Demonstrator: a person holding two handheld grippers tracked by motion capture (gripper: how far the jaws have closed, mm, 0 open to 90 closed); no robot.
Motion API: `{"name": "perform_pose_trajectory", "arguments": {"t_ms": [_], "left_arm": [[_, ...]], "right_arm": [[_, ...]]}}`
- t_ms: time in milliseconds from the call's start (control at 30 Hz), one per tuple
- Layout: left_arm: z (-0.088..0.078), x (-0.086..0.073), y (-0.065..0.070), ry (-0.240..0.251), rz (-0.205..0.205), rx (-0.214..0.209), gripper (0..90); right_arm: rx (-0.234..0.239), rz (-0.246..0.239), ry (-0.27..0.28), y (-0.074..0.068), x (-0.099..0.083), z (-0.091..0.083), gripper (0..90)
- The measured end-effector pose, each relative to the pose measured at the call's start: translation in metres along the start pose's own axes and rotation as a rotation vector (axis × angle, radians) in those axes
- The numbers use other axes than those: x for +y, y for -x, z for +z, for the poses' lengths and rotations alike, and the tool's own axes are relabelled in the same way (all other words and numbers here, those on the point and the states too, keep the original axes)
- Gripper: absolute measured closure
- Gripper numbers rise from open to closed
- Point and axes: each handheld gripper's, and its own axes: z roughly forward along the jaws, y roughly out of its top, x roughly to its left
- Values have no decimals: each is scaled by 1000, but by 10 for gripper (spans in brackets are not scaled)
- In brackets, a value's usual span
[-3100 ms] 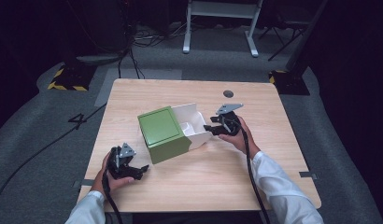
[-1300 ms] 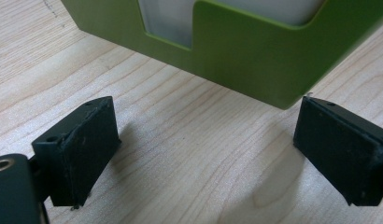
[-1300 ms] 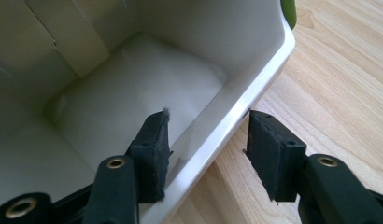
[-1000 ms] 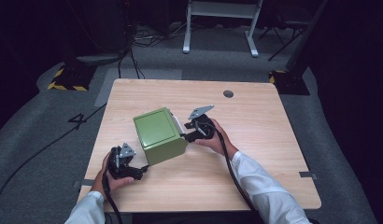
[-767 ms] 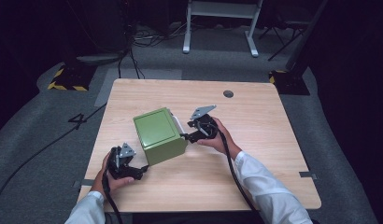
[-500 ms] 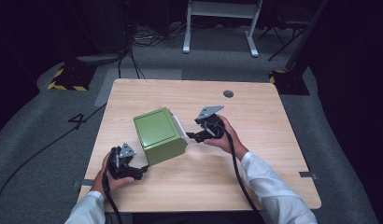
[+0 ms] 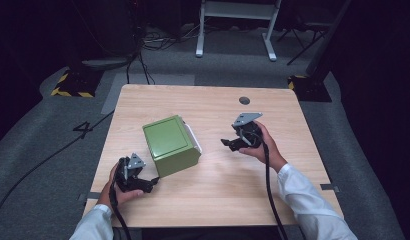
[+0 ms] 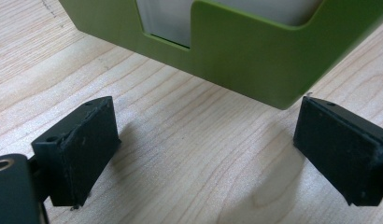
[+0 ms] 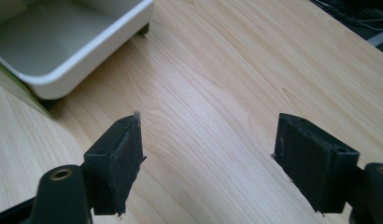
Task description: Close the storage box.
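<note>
Light wooden table [image 7: 213,185], pale grain, square top, rounded corners; stands on grey carpeted floor [image 7: 43,165]. Small dark round hole [image 7: 244,100] near far edge, right of centre. Green box [image 7: 170,145] sits directly on tabletop, left of centre, turned at slight angle to table edges. White drawer [image 9: 73,37] sticks out slightly from box's right side, low over wood. Rest of tabletop bare wood.
</note>
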Motion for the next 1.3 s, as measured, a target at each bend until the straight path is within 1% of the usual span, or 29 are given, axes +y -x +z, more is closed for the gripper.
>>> {"name": "perform_pose_trajectory", "arguments": {"t_ms": [33, 100, 233, 267, 300, 333, 467, 533, 567, 767, 833, 867, 933, 1000, 1033, 1133, 1233, 1267, 1300], "left_arm": [[0, 0, 0, 0, 0, 0, 69], [0, 0, 0, 0, 0, 0, 69], [0, 0, 0, 0, 0, 0, 69], [0, 0, 0, 0, 0, 0, 68], [0, 0, 0, 0, 0, 0, 68], [0, 0, 0, -1, 0, -1, 68], [0, 0, 0, 0, 0, -1, 69], [0, 0, 0, 0, 0, 0, 68], [0, 0, 0, 0, 0, 0, 68], [0, 0, 0, 0, 0, 0, 68], [0, 0, 0, 0, 0, 0, 68], [0, 0, 0, 0, 0, 0, 68], [0, 0, 0, 0, 0, 0, 69], [0, 0, 0, 0, 0, 0, 69], [0, 0, 0, 0, 0, 0, 69], [0, 0, 0, 0, 0, 0, 69], [0, 0, 0, 0, 0, 0, 68], [0, 0, 0, 0, 0, 1, 69], [0, 0, 0, 0, 0, 0, 69]], "right_arm": [[-8, 1, -4, 3, -7, -7, 236], [-11, 0, -7, 4, -9, -9, 236], [-18, -9, -25, 8, -23, -20, 230], [-19, -9, -24, 9, -26, -23, 230], [-20, 1, -22, 11, -32, -30, 231], [-20, 1, -22, 11, -32, -30, 231], [-22, 8, -15, 15, -44, -46, 230], [-30, 8, -18, 15, -50, -52, 229], [-37, 1, -21, 16, -53, -55, 227], [-37, 17, -28, 18, -71, -70, 224], [-41, 17, -33, 18, -77, -73, 224], [-47, 12, -45, 18, -84, -76, 223], [-52, 10, -51, 17, -87, -77, 224], [-50, 6, -66, 16, -99, -82, 223], [-50, 6, -66, 16, -99, -82, 223], [-64, 6, -75, 16, -112, -88, 224], [-68, 25, -77, 18, -126, -93, 223], [-67, 37, -78, 19, -137, -96, 223], [-62, 51, -78, 20, -142, -98, 223]]}}
